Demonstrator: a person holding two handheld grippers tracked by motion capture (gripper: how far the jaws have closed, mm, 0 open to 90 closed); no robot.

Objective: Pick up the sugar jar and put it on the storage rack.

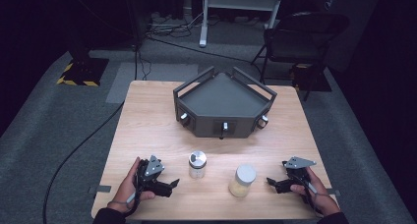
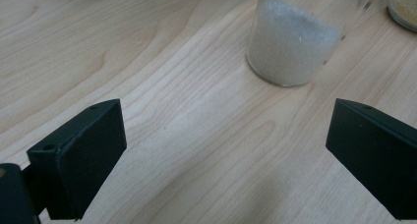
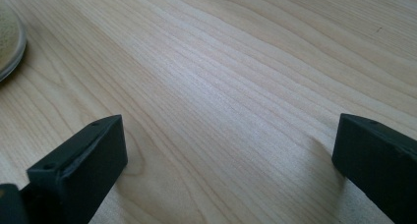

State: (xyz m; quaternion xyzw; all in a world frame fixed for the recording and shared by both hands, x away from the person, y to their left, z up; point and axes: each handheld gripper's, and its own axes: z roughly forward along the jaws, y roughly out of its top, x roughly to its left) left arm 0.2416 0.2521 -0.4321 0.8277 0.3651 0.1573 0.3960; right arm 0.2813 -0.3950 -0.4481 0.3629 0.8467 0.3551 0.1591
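Start of the reach, by the look of it; nothing gripped yet. Left tongs (image 1: 172, 184) at lower left of the high view, spread wide and empty, aimed toward the jar of white grains (image 1: 197, 164) standing upright just beside them, left of centre. In the left gripper view, same jar (image 2: 291, 44) at upper centre-right, ahead of the gap and off its middle. Right tongs (image 1: 269, 182) at lower right, also wide and empty, near the jar of yellowish powder (image 1: 242, 180). Grey tray (image 1: 223, 94) at upper centre of the desk (image 1: 147, 121). Next move probably: line up on a jar, close around its body. No readable label or writing anywhere.
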